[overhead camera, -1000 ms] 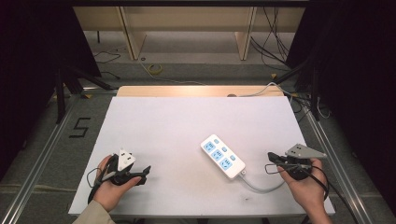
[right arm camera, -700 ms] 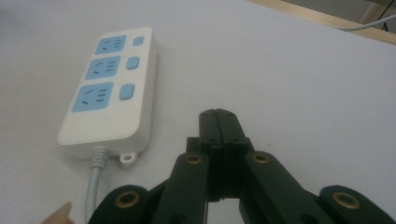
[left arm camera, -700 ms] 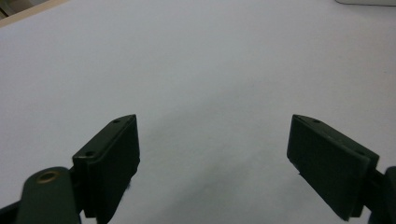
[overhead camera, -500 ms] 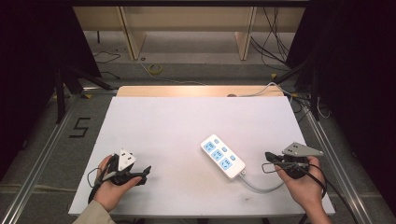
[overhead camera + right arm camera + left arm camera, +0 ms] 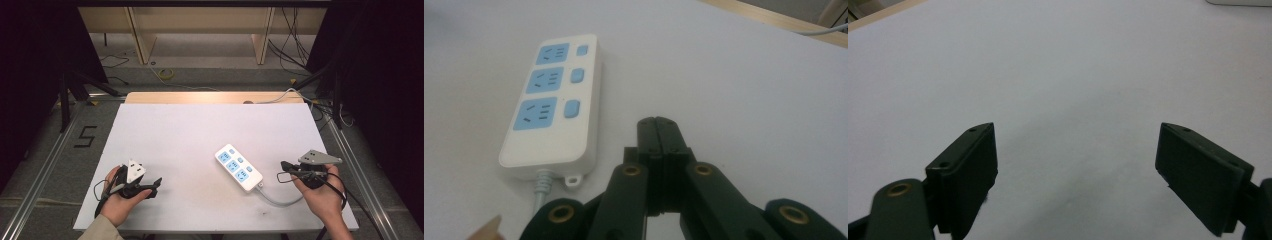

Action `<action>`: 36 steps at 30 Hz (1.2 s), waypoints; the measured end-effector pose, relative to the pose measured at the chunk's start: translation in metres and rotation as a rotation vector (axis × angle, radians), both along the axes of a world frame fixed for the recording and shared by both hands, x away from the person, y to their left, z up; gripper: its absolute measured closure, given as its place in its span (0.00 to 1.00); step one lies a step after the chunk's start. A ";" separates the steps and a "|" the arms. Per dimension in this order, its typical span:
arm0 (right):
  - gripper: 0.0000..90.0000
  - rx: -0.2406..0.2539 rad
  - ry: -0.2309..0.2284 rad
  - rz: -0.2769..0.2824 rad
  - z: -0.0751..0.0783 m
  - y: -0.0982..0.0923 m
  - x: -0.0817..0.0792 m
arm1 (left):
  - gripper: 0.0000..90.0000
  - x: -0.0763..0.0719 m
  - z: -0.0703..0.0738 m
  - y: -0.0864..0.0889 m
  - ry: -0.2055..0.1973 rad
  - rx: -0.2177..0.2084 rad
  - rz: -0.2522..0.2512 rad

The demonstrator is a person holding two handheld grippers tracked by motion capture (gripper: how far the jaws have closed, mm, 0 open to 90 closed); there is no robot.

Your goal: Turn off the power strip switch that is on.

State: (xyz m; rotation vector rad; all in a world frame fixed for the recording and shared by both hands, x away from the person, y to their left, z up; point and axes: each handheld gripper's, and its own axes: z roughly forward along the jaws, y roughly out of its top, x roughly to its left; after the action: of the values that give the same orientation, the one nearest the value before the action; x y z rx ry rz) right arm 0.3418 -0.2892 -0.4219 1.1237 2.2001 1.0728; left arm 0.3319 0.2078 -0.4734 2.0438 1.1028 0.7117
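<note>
Power strip [image 5: 554, 100] flat on white table [image 5: 175, 135], just left of right gripper [image 5: 658, 125], cord end nearest; right jaws pressed together, empty; left gripper [image 5: 1075, 165] well apart, jaws wide; spread right jaws before approach, avoid switches.

A white table [image 5: 200, 135] carries a white power strip [image 5: 238, 168] with blue sockets, near right, its grey cord [image 5: 280, 200] trailing nearer.

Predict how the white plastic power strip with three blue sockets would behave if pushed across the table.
The white plastic power strip with three blue sockets lies flat, so it would probably slide, not tip. Its pale cord looks floppy and may drag or swing it.
</note>
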 end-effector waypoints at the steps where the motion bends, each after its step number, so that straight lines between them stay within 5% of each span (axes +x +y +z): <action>1: 1.00 -0.001 0.004 -0.001 0.001 0.001 0.001 | 0.19 0.000 0.000 0.000 0.000 0.000 0.000; 36: 1.00 -0.011 0.037 0.010 0.008 0.018 0.013 | 0.19 0.000 0.000 -0.003 -0.010 0.001 -0.003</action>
State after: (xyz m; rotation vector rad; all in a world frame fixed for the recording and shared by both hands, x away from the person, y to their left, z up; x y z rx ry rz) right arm 0.3544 -0.2707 -0.4141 1.1383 2.2399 1.0506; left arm 0.3320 0.2048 -0.4732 2.0400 1.0931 0.7201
